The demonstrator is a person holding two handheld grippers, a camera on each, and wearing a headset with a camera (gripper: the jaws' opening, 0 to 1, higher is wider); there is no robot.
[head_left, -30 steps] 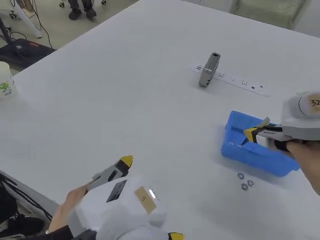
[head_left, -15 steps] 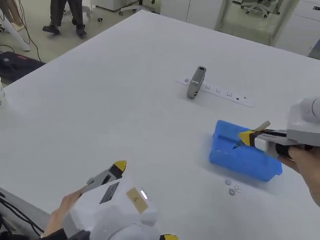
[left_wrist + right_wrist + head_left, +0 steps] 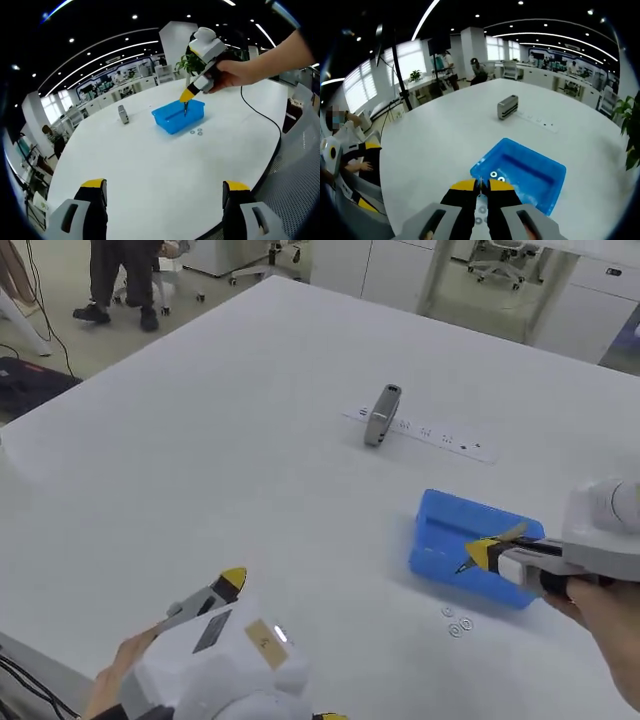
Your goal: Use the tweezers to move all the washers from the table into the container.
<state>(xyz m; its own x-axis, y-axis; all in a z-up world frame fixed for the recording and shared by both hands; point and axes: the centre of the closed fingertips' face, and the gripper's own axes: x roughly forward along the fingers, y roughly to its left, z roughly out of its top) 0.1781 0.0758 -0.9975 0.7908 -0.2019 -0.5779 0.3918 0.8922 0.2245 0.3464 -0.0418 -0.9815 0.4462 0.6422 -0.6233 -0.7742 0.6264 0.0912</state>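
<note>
White table [image 3: 250,470]; right claw [image 3: 487,552], tweezers [image 3: 185,108] over blue container [image 3: 450,520]

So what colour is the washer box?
The container is blue; the right gripper view shows it best.

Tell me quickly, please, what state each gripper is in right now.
Left gripper: open, holding nothing.
Right gripper: shut on the tweezers, over the blue container.
</note>
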